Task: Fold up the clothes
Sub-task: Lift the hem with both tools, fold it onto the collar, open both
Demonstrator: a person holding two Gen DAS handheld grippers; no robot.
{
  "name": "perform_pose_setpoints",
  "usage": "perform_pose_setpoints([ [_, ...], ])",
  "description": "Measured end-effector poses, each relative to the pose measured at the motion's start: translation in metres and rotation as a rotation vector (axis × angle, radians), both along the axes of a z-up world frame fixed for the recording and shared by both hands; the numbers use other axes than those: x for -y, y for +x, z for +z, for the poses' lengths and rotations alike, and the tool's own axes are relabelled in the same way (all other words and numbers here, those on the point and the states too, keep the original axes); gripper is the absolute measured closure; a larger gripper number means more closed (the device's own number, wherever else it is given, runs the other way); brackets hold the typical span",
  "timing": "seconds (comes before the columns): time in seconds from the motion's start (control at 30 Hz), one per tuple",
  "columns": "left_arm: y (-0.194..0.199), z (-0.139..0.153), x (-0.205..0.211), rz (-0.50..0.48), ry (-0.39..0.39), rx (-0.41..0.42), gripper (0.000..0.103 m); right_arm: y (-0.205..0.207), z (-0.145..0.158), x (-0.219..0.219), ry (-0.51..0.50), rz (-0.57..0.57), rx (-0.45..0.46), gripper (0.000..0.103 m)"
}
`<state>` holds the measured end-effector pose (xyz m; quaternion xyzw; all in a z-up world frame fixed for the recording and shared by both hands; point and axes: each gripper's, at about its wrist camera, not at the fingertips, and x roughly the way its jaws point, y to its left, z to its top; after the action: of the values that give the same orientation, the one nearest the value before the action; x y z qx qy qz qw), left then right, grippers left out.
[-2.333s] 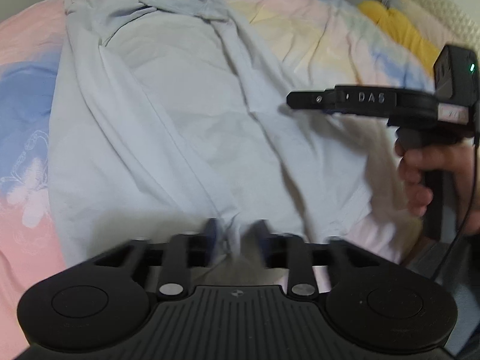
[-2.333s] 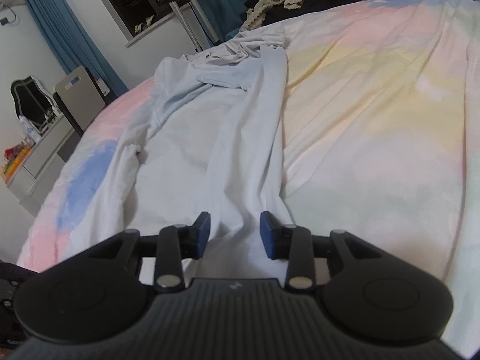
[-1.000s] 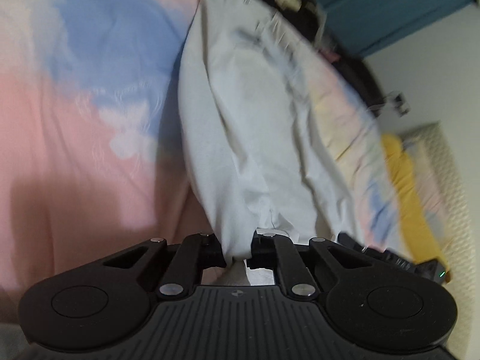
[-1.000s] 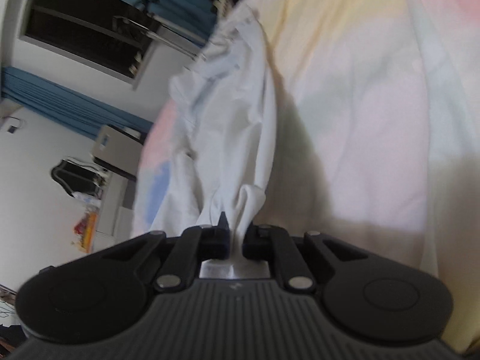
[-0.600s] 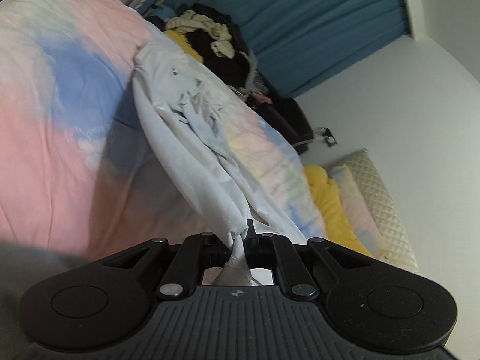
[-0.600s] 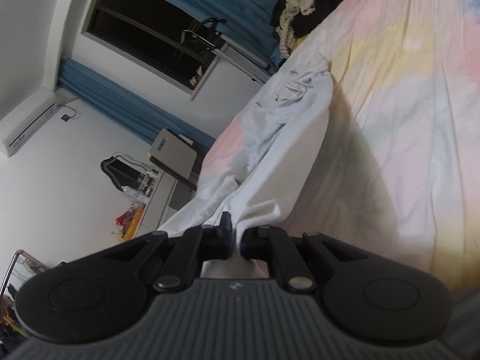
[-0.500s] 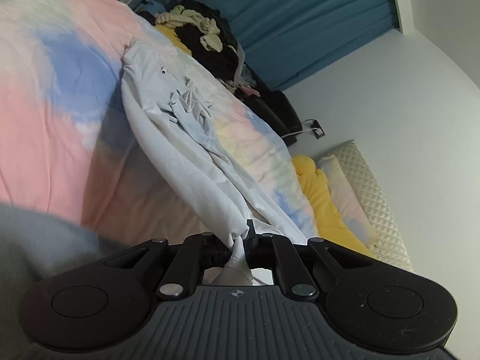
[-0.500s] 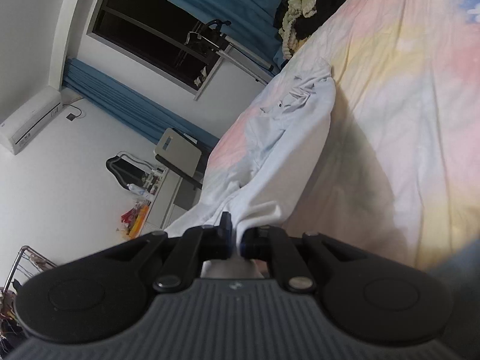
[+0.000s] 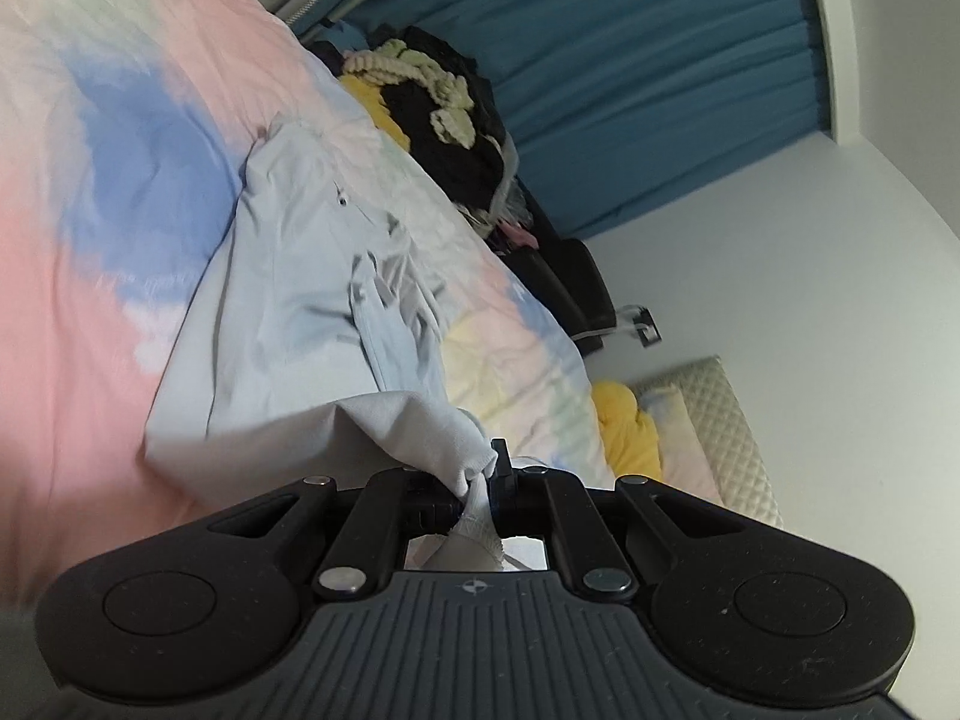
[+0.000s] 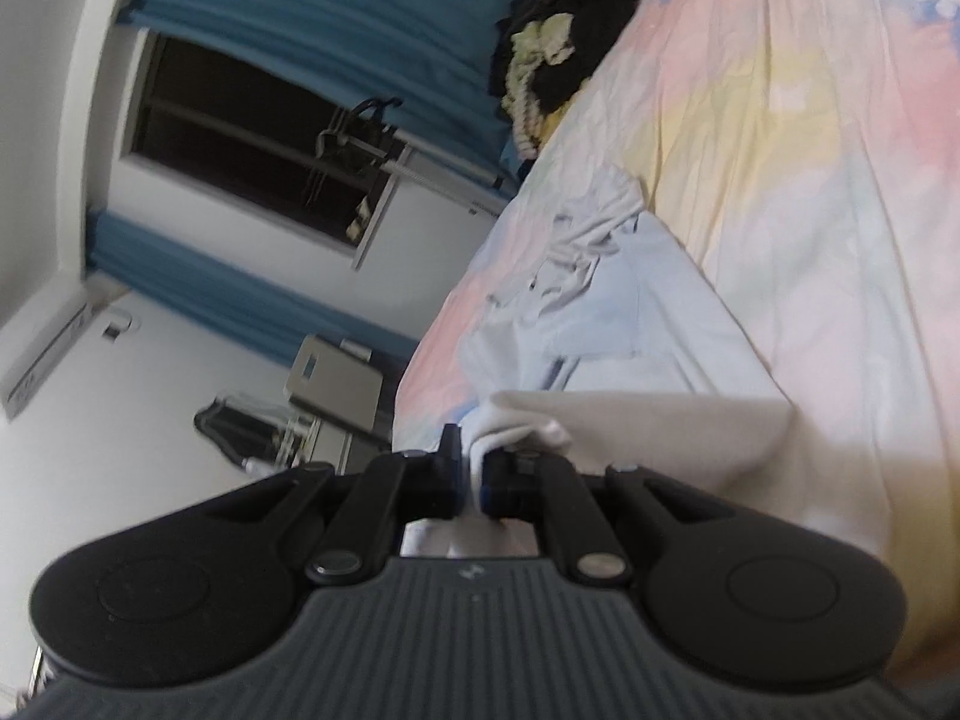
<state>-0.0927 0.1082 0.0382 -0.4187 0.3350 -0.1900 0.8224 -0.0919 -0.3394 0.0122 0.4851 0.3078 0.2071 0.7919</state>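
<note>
Your left gripper (image 9: 480, 489) and right gripper (image 10: 471, 480) each pinch an edge of the pale garment (image 9: 312, 300) lying on the pastel bedsheet (image 9: 72, 228), but raised cloth hides the folded-under part.

I am in a bedroom at home. A bed (image 9: 90, 252) with a pastel pink, blue and yellow sheet fills my view, with pillows (image 9: 708, 420) at its head. Blue curtains (image 9: 660, 60) hang at a dark window (image 10: 252, 138), and a heap of clothes (image 9: 444, 120) sits at the bed's far edge.
</note>
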Motion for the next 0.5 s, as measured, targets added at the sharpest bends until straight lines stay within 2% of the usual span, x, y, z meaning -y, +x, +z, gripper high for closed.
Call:
perform_pose_setpoints([
  [0.23, 0.105, -0.028, 0.009, 0.104, 0.11, -0.046, 0.094, 0.113, -0.052, -0.006, 0.052, -0.056, -0.125, 0.095],
  [0.5, 0.177, -0.088, 0.014, 0.085, 0.212, -0.101, 0.093, 0.18, -0.117, -0.004, 0.002, -0.048, -0.207, 0.094],
])
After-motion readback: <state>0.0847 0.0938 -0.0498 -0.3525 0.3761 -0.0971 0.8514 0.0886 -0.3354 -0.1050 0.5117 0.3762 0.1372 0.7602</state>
